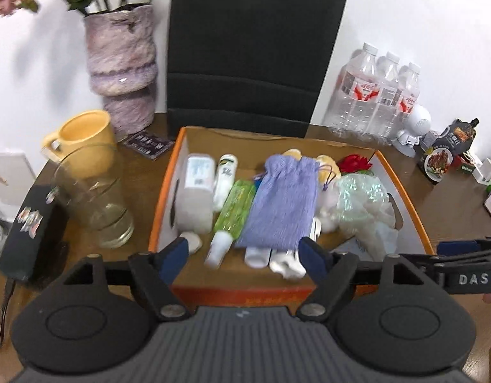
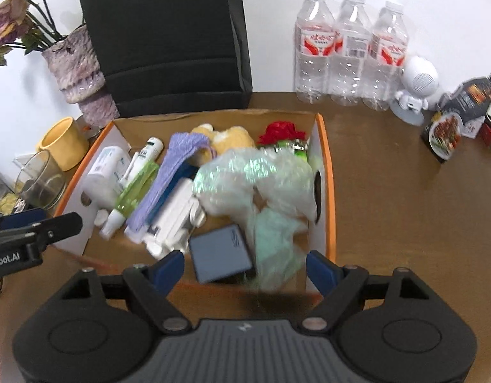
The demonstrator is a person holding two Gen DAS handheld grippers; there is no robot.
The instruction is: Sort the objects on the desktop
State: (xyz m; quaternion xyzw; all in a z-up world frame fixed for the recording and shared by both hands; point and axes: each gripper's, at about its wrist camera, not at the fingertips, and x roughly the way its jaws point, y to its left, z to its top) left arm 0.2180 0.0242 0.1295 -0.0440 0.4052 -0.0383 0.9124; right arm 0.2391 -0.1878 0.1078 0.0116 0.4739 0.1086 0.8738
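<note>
An orange-rimmed cardboard box [image 1: 162, 191] [image 2: 330, 172] sits mid-desk and holds many items. Inside lie a purple knitted pouch [image 1: 283, 201] [image 2: 169, 172], a green tube [image 1: 236, 207] [image 2: 133, 191], a white bottle [image 1: 197, 191] [image 2: 105, 175], a white tube [image 1: 224, 178], an iridescent plastic bag [image 1: 360, 198] [image 2: 255, 175], a grey-blue flat case [image 2: 221, 253], a red flower [image 1: 354, 162] [image 2: 282, 132] and a tan plush [image 2: 226, 137]. My left gripper [image 1: 245, 252] hovers open over the box's near edge. My right gripper [image 2: 245, 266] is open above the box's near right corner, empty.
A yellow mug [image 1: 82, 137] [image 2: 63, 142], a glass tumbler [image 1: 95, 194] [image 2: 39, 180] and a purple vase [image 1: 124, 63] [image 2: 78, 70] stand left of the box. A black bag [image 1: 252, 48] stands behind it. Three water bottles [image 1: 376, 92] [image 2: 351, 48], a white figurine [image 2: 416, 87] and a sauce pouch [image 2: 459, 118] stand at the right.
</note>
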